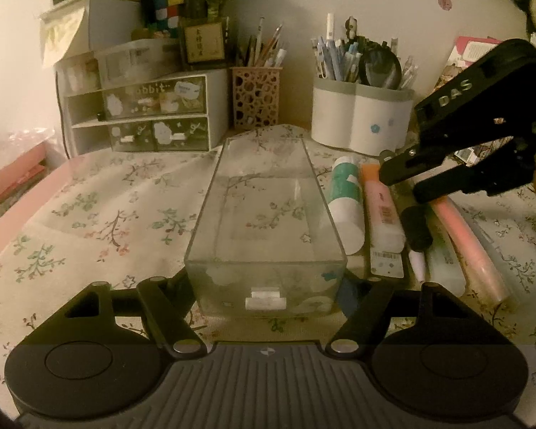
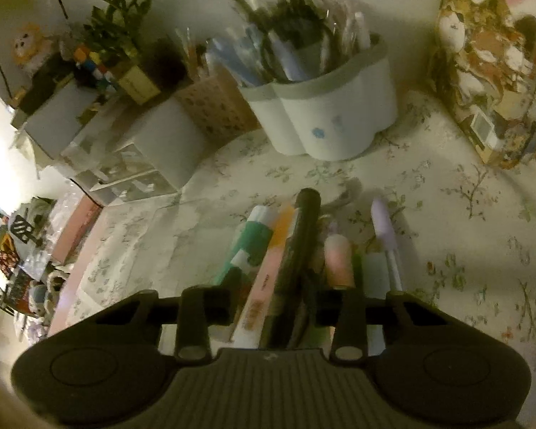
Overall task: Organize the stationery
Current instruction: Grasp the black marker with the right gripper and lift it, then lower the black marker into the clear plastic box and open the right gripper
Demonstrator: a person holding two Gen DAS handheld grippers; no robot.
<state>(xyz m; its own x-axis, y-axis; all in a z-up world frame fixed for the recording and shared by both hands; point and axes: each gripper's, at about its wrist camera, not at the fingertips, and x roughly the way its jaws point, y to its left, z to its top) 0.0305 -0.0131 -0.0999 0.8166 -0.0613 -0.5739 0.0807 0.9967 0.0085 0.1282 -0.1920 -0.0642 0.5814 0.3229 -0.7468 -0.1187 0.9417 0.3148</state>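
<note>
Clear drawer [image 1: 264, 221] empty, clamped at its near end by the left hand-held gripper [image 1: 266, 298]; right hand-held gripper [image 2: 289, 307] narrowed around the black pen [image 2: 300, 250] (grip unconfirmed), remaining stationery lying beside the drawer on the counter [image 1: 89, 221]

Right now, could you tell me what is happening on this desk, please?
A person is sorting stationery with two handheld grippers. The left gripper is closed on the near end of an empty clear plastic drawer tray on the floral tablecloth. The right gripper is over a row of pens and glue sticks beside the tray, its fingers around a black pen; blur hides whether they grip it.
</note>
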